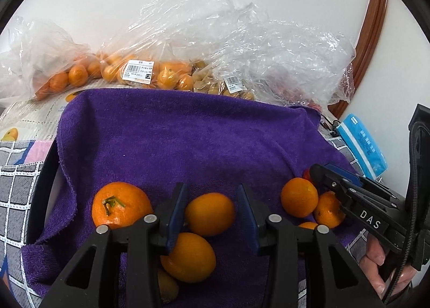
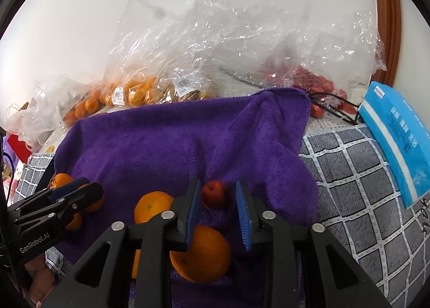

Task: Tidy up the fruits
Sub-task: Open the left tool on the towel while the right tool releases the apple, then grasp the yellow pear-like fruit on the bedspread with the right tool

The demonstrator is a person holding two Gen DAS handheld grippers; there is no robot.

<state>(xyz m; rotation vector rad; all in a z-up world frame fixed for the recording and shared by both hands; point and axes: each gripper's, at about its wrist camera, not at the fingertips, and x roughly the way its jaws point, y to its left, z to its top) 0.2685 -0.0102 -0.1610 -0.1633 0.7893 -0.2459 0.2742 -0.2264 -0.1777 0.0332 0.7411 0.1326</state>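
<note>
Several loose oranges lie on a purple towel (image 1: pixel 188 133). My left gripper (image 1: pixel 212 203) is open around a small orange (image 1: pixel 209 214), its pads not touching it. A stemmed orange (image 1: pixel 118 204) lies to its left and another orange (image 1: pixel 190 257) below. My right gripper (image 2: pixel 217 200) is open with a small red fruit (image 2: pixel 213 193) between its fingertips, untouched; an orange (image 2: pixel 204 257) lies under it and another (image 2: pixel 151 207) to its left. The right gripper also shows in the left wrist view (image 1: pixel 322 173), beside two oranges (image 1: pixel 299 196).
Clear plastic bags of oranges (image 1: pixel 139 71) and small yellowish fruit (image 1: pixel 207 82) lie behind the towel, with a bag of red fruit (image 2: pixel 317 85) at the right. A blue tissue pack (image 2: pixel 395 136) lies on the grey checked cloth (image 2: pixel 354 187). White wall behind.
</note>
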